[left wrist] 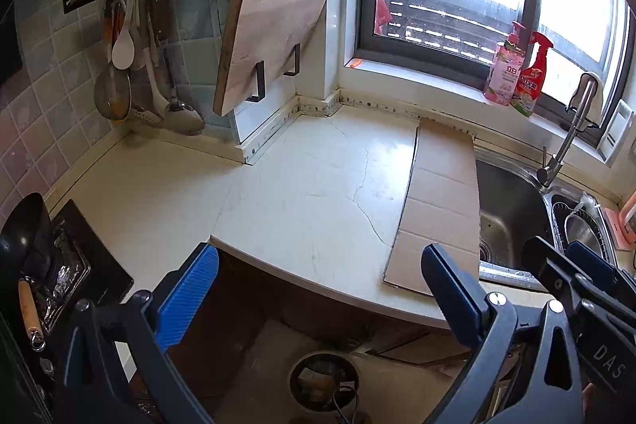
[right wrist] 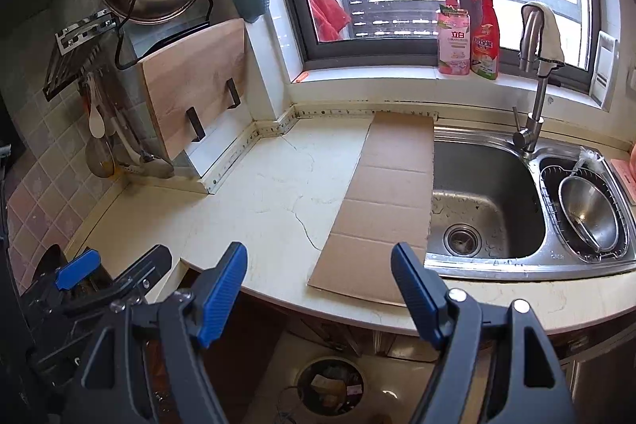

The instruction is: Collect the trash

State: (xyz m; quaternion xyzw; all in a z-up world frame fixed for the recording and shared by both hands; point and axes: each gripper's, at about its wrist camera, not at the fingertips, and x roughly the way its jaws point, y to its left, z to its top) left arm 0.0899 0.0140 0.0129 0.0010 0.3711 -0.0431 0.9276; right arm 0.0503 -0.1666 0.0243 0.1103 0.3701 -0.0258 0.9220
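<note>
Left wrist view: left gripper has its blue fingers spread wide, nothing between them. It hangs off the front edge of the countertop, over the floor. Trash bin sits on the floor at 6 o'clock, below and between the fingers, apart from both — some scraps inside, contents too dark to name. Flat cardboard sheet lies on the countertop at 2 o'clock from the gripper, its near corner just behind the right-hand finger, its right edge along the sink. Right gripper shows at 3 o'clock, beside this one. Cutting board leans in its wall rack at 11 o'clock.

Right wrist view: right gripper is likewise released, fingers far apart and empty, also in front of the counter edge. Trash bin is at 6 o'clock on the floor, centred under the gap — paper and wrappers visible inside. Cardboard sheet lies dead ahead at 12 o'clock, running from the back wall to the counter front, overlapping the sink rim on its right side. Its near edge sits between the two fingertips in the frame, not touching either. Left gripper shows at 9 o'clock, spread too. Two cleaner bottles stand on the window sill at 1 o'clock.
</note>
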